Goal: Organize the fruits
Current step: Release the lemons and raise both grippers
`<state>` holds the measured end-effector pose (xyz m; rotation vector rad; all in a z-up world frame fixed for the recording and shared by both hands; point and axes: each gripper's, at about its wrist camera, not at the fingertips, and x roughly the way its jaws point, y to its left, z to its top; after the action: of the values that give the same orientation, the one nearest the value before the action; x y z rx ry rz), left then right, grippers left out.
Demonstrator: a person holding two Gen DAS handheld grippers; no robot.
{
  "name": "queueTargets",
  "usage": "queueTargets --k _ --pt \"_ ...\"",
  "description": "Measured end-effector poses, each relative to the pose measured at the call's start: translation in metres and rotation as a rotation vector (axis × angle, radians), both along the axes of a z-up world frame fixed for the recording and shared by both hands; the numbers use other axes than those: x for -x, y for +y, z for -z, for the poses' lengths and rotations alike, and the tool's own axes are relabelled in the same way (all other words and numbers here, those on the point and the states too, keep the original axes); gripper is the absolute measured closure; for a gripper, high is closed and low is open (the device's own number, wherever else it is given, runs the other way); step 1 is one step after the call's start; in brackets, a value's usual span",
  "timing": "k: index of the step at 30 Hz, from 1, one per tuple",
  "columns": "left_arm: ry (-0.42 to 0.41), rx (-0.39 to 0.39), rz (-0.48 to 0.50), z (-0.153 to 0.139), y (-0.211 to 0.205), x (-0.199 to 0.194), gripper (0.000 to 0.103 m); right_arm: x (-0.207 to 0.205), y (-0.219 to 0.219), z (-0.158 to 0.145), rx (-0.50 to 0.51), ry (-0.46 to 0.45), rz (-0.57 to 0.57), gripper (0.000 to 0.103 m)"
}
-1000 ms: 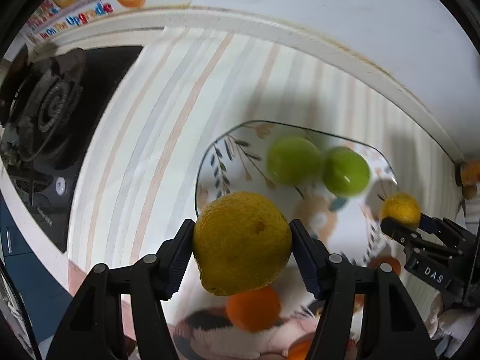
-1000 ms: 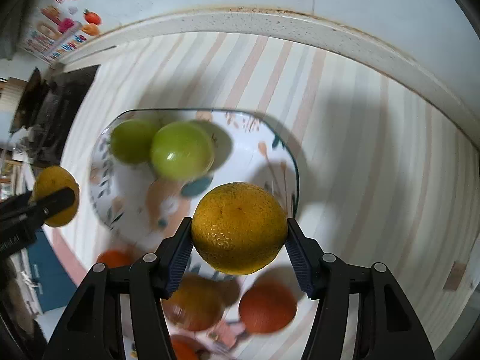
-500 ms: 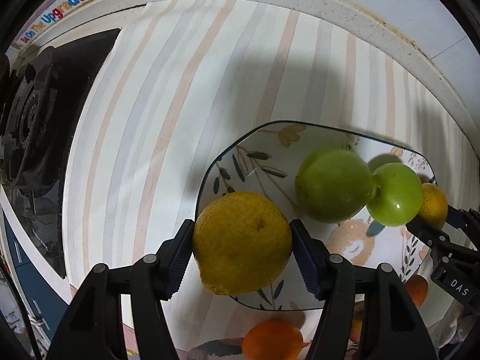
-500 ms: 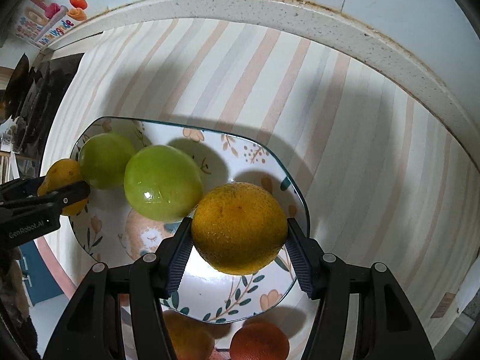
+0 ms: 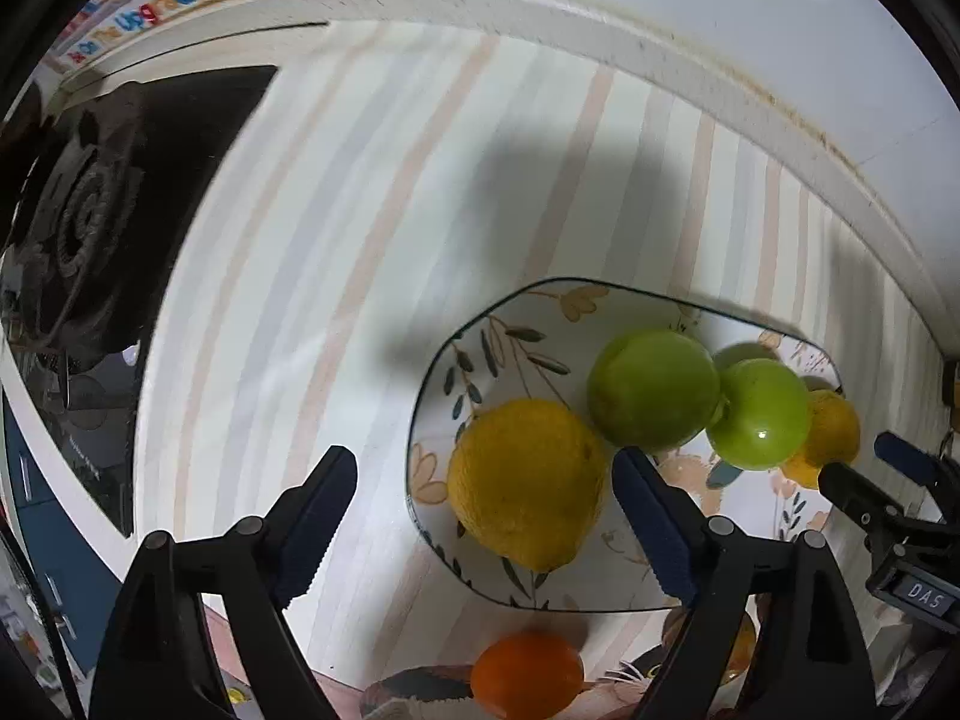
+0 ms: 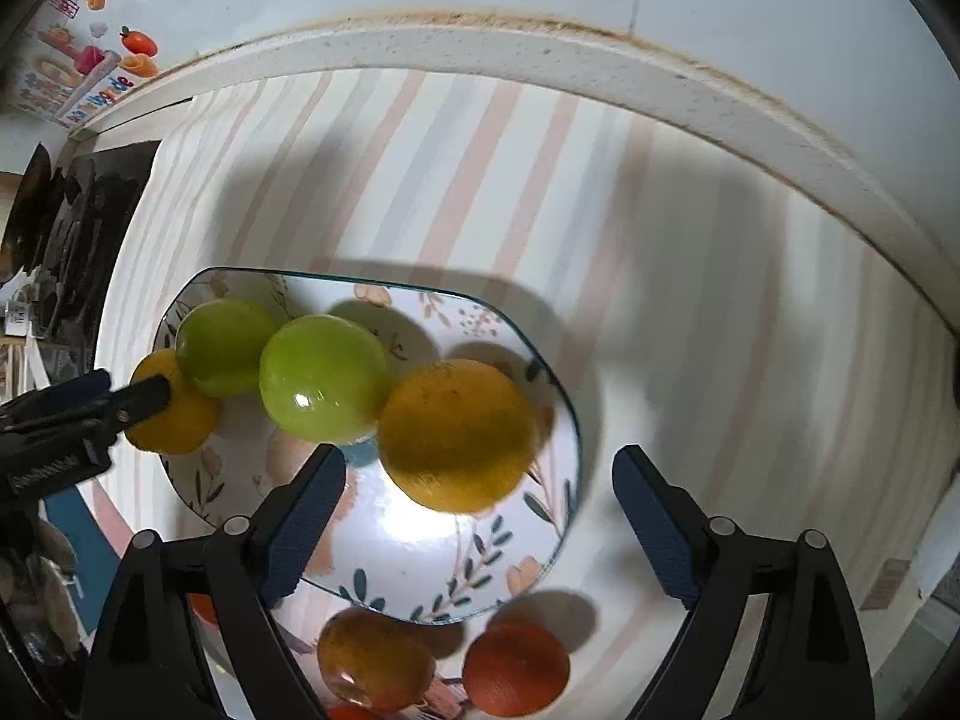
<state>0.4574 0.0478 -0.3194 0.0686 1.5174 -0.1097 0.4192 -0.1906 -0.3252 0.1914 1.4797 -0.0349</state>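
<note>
A floral plate (image 5: 540,312) (image 6: 420,570) lies on the striped counter. It holds two green fruits (image 5: 651,387) (image 6: 324,378), a yellow lemon (image 5: 525,480) at its left end and a yellow-orange fruit (image 6: 456,435) (image 5: 831,426) at its right end. My left gripper (image 5: 483,522) is open, with the lemon lying free between its fingers. My right gripper (image 6: 480,516) is open just behind the yellow-orange fruit. Each gripper also shows in the other wrist view, the left (image 6: 78,414) and the right (image 5: 888,492).
Loose oranges (image 6: 516,666) (image 5: 528,675) and a darker orange fruit (image 6: 375,657) lie in front of the plate. A black gas stove (image 5: 90,222) stands at the left. A raised counter ledge (image 6: 540,54) and wall run behind the plate.
Both grippers opened and let go of their fruits, which now rest on the plate. The lemon lies at the left end, the yellow-orange fruit at the right end. Both grippers drew back slightly.
</note>
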Motion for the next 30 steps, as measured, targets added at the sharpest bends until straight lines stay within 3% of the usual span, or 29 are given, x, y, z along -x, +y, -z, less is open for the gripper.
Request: queueTargets --k 3,8,14,30 --pt "-0.023 0.005 -0.024 -0.011 0.007 0.010 0.008 0.012 0.000 -0.010 0.019 -0.012 -0.011 0.010" --pt "-0.069 0.014 -0.059 -0.027 0.016 0.039 0.008 0.042 0.011 -0.022 0.039 -0.024 -0.036 0.010" --pt "-0.150 -0.031 -0.042 -0.059 0.006 0.080 0.008 0.079 0.022 -0.041 0.049 -0.065 -0.043 0.010" --pt "-0.317 0.026 -0.045 -0.153 0.017 0.185 0.008 0.167 0.048 -0.151 0.045 -0.251 -0.125 0.010"
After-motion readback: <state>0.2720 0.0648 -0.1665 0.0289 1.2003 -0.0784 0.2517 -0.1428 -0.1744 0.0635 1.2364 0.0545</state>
